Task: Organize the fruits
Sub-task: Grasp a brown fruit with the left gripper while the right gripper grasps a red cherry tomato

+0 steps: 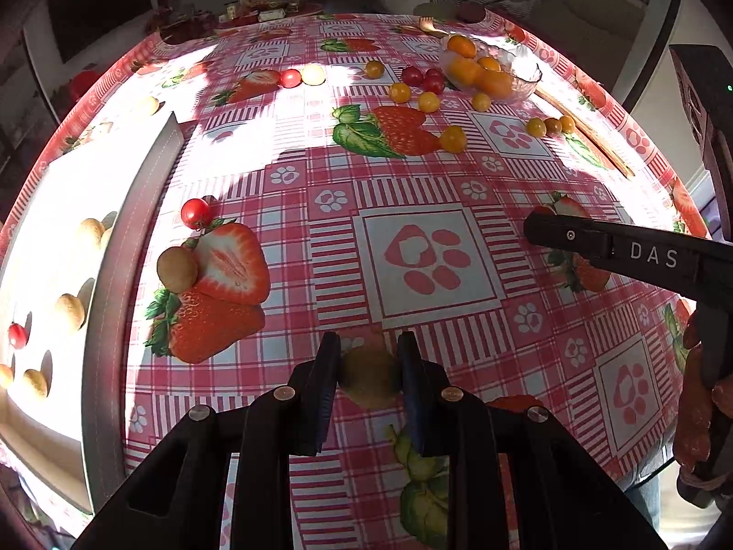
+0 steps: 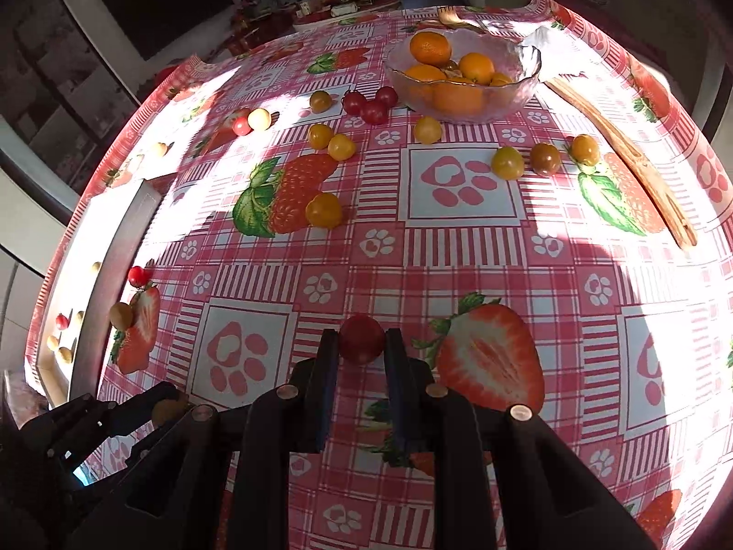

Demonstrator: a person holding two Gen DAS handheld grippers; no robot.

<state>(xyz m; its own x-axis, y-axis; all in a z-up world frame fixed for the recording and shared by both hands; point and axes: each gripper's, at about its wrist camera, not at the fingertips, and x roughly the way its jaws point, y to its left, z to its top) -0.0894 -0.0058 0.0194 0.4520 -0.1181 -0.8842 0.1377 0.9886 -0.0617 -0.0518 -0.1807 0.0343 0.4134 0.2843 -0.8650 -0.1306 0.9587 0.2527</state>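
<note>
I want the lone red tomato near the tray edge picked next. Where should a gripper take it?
Grip the red tomato across its round middle, coming from above: the tray wall stands close on its left, and a small stem sticks out low, so keep the fingers off it.

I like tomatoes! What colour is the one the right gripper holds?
Dark red tomato, clearest in the right wrist view.

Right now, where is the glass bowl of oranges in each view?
Left wrist: glass bowl sits far, upper right, on the table.
Right wrist: glass bowl sits top, right of centre.
Shared landmark: the wooden tongs lie just right of it.
</note>
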